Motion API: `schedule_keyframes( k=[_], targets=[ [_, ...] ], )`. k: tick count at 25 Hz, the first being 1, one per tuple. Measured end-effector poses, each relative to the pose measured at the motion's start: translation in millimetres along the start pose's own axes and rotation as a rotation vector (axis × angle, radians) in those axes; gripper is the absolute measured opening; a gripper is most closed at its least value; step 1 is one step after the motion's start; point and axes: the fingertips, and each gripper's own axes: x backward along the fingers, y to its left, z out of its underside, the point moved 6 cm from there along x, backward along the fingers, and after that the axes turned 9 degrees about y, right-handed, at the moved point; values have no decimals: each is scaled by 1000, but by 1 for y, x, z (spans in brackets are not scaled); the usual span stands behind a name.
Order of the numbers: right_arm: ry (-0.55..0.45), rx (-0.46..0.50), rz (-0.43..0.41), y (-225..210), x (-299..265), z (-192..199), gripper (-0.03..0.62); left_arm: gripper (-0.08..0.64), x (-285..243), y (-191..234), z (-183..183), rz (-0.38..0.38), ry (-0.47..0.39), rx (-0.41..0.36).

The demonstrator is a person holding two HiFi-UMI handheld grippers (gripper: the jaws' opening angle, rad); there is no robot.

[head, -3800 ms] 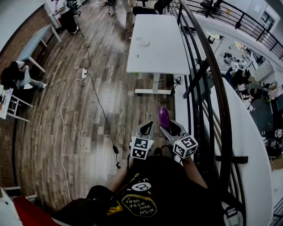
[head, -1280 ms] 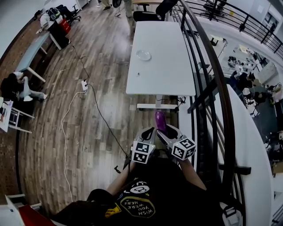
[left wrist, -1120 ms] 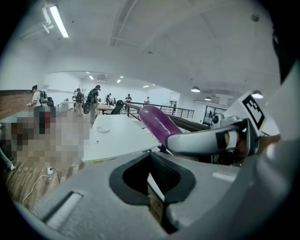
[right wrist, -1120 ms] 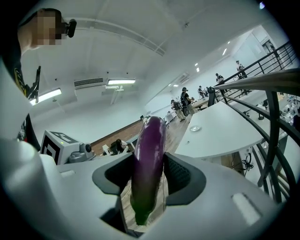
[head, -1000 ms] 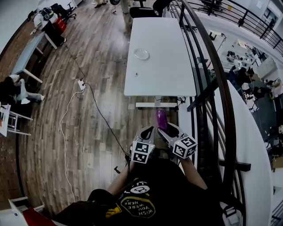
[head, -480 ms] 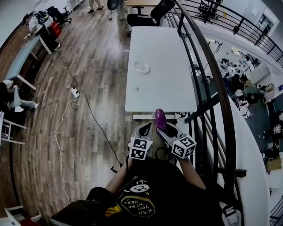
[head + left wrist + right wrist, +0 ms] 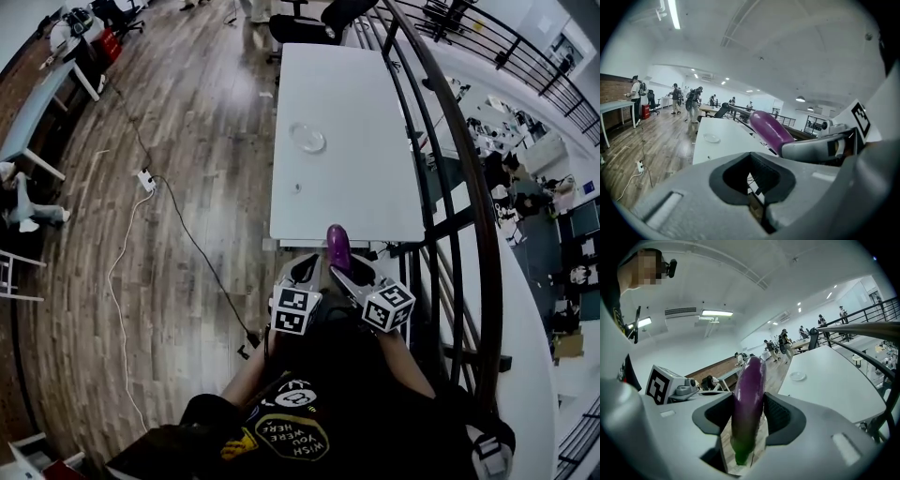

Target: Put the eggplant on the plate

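Scene: an open-plan hall with a wooden floor (image 7: 187, 141), seen from the head camera of a person standing at the near end of a long white table (image 7: 347, 187).
Right gripper (image 7: 349, 277): closed on the eggplant (image 7: 336, 246), jaws pressing its sides; held just short of the table's near edge.
Eggplant: glossy purple, its tip pointing toward the table and overlapping the near edge in the head view; the green stem end sits back in the jaws in the right gripper view. It is in the air and not on the plate.
Left gripper (image 7: 305, 272): jaws together with nothing between them, just left of the right gripper and also short of the table's near edge.
Plate (image 7: 307, 138): small, clear and round, lying about midway along the table toward its left edge, well apart from the eggplant.
Small dark speck (image 7: 296, 187): on the table, nearer than the plate; too small to identify.
Railing (image 7: 459, 169): dark metal bars curving along the table's right side.
Power strip (image 7: 145, 178): on the floor left of the table, with cables trailing from it.
Writing: the person's dark T-shirt (image 7: 295, 433) reads "WISH YOU WERE HERE" in yellow; each gripper cube carries black-and-white square markers.
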Motion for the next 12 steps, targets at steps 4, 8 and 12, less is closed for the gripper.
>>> schedule_keyframes(
  k=[4, 8, 12],
  targets=[
    [12, 13, -17, -10, -22, -14, 206, 5, -8, 22, -9, -27, -2, 20],
    [25, 14, -41, -29, -43, -24, 206, 5, -22, 39, -17, -64, -1, 25],
    [19, 37, -67, -48, -67, -54, 206, 5, -39, 61, -43, -88, -21, 8]
  ],
)
